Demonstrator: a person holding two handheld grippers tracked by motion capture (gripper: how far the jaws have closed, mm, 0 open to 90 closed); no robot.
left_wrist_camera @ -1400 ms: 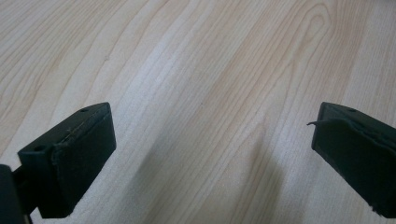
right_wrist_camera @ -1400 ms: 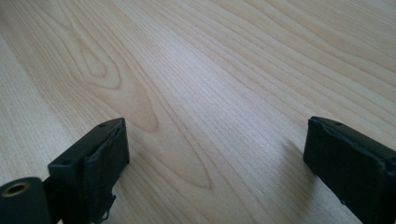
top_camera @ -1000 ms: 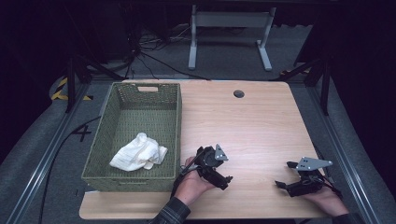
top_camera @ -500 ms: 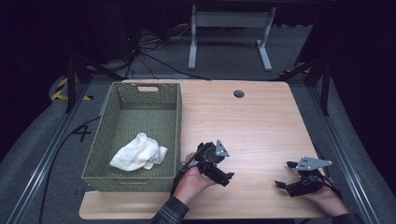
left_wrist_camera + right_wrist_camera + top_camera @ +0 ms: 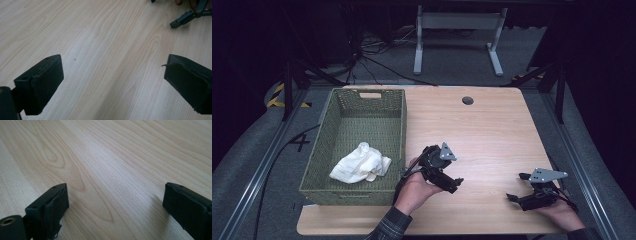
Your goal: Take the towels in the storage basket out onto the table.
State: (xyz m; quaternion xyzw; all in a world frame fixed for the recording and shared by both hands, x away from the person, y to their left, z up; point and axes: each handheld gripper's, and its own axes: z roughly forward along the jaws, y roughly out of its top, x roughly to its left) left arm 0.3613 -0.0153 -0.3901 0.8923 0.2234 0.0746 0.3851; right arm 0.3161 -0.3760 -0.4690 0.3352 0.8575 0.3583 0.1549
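A light wooden table (image 5: 492, 130) carries a green woven basket (image 5: 397, 125) at its left.

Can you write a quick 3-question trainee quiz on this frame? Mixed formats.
1. True or false: the white cloth lies on the bare table outside the green basket.
2. Multiple choice: how do the jaws of the left gripper stand? A) shut on the cloth B) wide apart with only wood between them C) shut on nothing
3. Fill in: the right gripper sits near the table's ____ corner on the person's right, jaws open and empty.

Key
1. False: the cloth lies inside the basket, toward its near end.
2. B
3. near
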